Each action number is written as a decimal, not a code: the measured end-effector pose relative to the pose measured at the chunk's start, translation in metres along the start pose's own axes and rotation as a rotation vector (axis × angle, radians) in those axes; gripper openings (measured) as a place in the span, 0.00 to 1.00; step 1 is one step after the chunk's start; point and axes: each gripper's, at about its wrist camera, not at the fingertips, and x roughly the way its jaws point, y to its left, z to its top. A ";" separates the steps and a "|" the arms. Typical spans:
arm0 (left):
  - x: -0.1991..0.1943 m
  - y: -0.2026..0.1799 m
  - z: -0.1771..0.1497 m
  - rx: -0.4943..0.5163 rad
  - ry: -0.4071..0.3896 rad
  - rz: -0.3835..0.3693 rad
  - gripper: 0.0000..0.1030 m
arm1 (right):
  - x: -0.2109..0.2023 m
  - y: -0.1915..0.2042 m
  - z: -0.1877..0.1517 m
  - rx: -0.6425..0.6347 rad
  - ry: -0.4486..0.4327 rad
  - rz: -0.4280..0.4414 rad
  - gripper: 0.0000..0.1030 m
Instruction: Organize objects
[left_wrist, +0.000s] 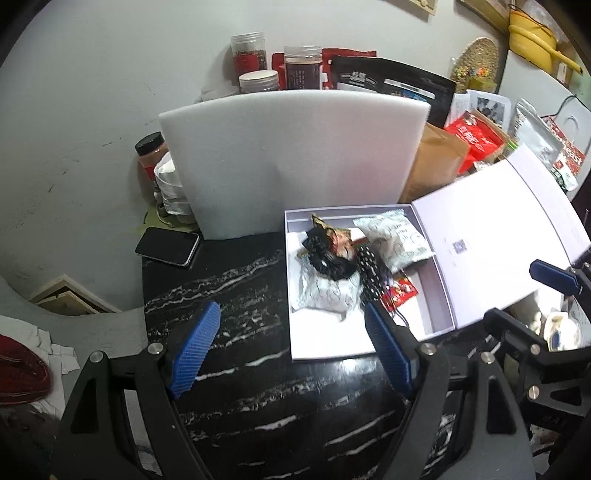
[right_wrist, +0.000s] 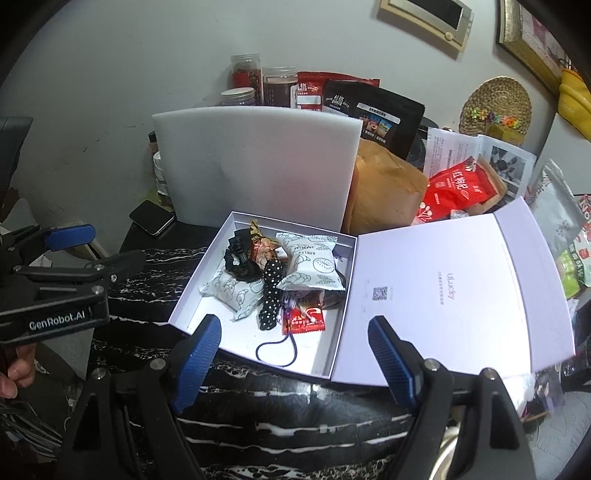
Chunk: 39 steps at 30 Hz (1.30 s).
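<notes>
A white box (right_wrist: 192, 295) (left_wrist: 325, 349) lies open on the black marble table (right_wrist: 258, 413) (left_wrist: 240, 295), its lid (right_wrist: 443, 288) (left_wrist: 491, 236) flat to the right. Inside lie two white snack packets (right_wrist: 314, 266) (left_wrist: 395, 240), a black scrunchie (right_wrist: 238, 258) (left_wrist: 325, 254), a polka-dot item (right_wrist: 271, 291), a red sachet (right_wrist: 304, 321) and a dark cord (right_wrist: 277, 350). My left gripper (left_wrist: 291, 343) is open and empty, just left of the box front. My right gripper (right_wrist: 291, 350) is open and empty over the box's near edge.
A white foam board (right_wrist: 258, 162) (left_wrist: 291, 158) stands behind the box. A phone (right_wrist: 151, 218) (left_wrist: 168, 245) lies at the table's back left. Jars, black and red pouches and a brown bag (right_wrist: 384, 195) crowd the back and right.
</notes>
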 end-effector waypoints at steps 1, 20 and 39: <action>-0.003 0.000 -0.003 -0.001 0.000 -0.002 0.77 | -0.002 0.001 -0.002 0.002 -0.002 -0.001 0.80; -0.058 0.023 -0.064 -0.014 0.019 -0.027 0.77 | -0.050 0.036 -0.044 0.048 -0.007 -0.045 0.80; -0.072 0.036 -0.078 -0.003 0.017 0.014 0.77 | -0.059 0.050 -0.054 0.024 -0.010 -0.048 0.80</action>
